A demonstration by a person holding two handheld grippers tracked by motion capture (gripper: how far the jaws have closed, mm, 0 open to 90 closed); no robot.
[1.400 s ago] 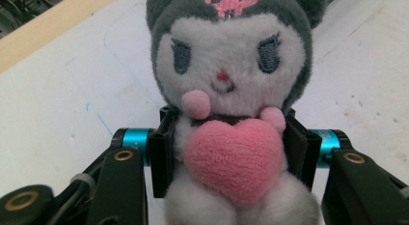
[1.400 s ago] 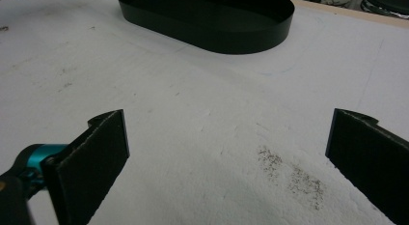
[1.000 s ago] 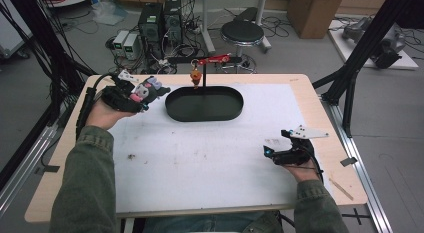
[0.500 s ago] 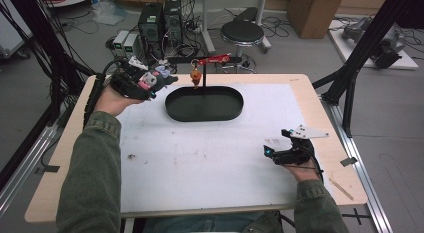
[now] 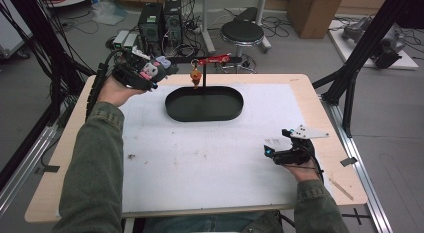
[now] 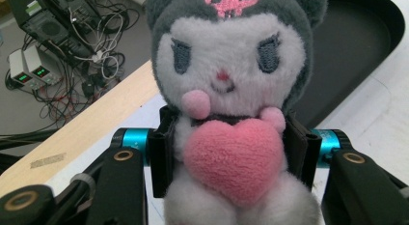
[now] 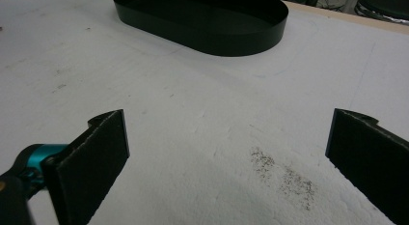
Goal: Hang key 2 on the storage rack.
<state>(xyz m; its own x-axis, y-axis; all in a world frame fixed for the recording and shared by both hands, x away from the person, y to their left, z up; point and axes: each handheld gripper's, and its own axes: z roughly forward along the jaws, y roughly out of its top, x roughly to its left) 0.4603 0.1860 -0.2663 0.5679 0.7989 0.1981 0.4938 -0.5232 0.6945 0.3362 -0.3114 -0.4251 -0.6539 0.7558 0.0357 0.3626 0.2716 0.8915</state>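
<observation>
A grey and white plush doll [image 6: 231, 99] with a pink heart on its chest is held upright between the jaws of my left gripper [image 6: 231, 157], which is shut on its body. In the high view the left gripper [image 5: 155, 70] with the plush doll [image 5: 150, 70] hovers above the table's far left, just left of the black oval tray [image 5: 172, 105]. A small red stand with an orange hook [image 5: 197, 75] rises behind the tray. My right gripper [image 5: 270, 152] rests low at the near right of the white mat, jaws wide apart and empty. The tray [image 7: 207, 41] lies ahead of the right gripper [image 7: 229, 143].
The white mat [image 5: 200, 158] covers most of the wooden table [image 5: 320, 118]. Black frame posts [image 5: 355, 68] stand at the right and left edges. A stool [image 5: 245, 33], power units and cables lie on the floor beyond the far edge.
My left gripper with the doll has risen and moved right and farther back, toward the tray's left end. The right gripper has stayed in place.
</observation>
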